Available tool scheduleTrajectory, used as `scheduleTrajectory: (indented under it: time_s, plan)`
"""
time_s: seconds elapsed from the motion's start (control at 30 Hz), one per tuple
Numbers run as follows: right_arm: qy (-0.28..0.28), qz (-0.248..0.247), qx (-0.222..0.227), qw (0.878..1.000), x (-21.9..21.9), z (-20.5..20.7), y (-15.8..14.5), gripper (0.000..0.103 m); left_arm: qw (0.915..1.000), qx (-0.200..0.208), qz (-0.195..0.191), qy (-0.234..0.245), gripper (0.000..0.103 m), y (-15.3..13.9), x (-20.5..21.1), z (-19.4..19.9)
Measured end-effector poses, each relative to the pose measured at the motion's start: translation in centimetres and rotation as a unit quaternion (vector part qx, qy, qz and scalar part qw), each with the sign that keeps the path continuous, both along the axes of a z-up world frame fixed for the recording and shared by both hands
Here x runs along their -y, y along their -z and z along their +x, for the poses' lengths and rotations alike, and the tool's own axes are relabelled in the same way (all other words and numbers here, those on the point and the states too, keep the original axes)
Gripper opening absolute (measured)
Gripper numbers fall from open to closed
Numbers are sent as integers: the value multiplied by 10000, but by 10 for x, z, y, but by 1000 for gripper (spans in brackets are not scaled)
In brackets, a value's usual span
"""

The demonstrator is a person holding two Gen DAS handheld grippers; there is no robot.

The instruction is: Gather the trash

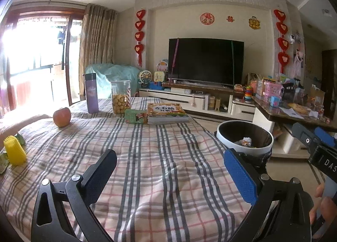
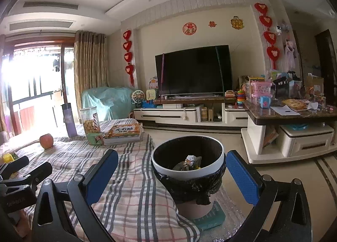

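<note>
The trash bin (image 2: 187, 157) is placed just beside the table (image 1: 147, 168), probably so that scraps are dropped in easily. Crumpled wrappers (image 2: 190, 163) are seen inside it. The right gripper (image 2: 171, 175) is held wide and empty before the bin; the left gripper (image 1: 170, 175) is wide over the cloth, left of the bin.

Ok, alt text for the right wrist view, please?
The open right hand-held gripper frames a black-lined white trash bin holding crumpled scraps, beside a plaid-covered table with an apple, books and a cookie jar.
</note>
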State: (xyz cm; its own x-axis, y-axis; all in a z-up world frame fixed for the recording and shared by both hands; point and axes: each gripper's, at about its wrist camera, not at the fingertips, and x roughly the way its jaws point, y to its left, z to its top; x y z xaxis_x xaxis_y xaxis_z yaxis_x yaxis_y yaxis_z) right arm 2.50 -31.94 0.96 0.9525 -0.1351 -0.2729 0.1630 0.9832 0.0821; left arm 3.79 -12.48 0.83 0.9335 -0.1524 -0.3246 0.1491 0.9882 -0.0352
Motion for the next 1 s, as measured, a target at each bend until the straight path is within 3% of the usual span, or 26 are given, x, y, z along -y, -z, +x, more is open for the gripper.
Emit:
scheduleTrajectory:
  time_s: [0.63,1.0]
  plan:
    - [-167,-78,15,9998,-12,-6,-5,103,9999,32,69,-114,103,2,-8,0]
    - [-154,-79,123,9998,-14,-9,-9,103,9992,263,197,-239,103,4,-9,-6]
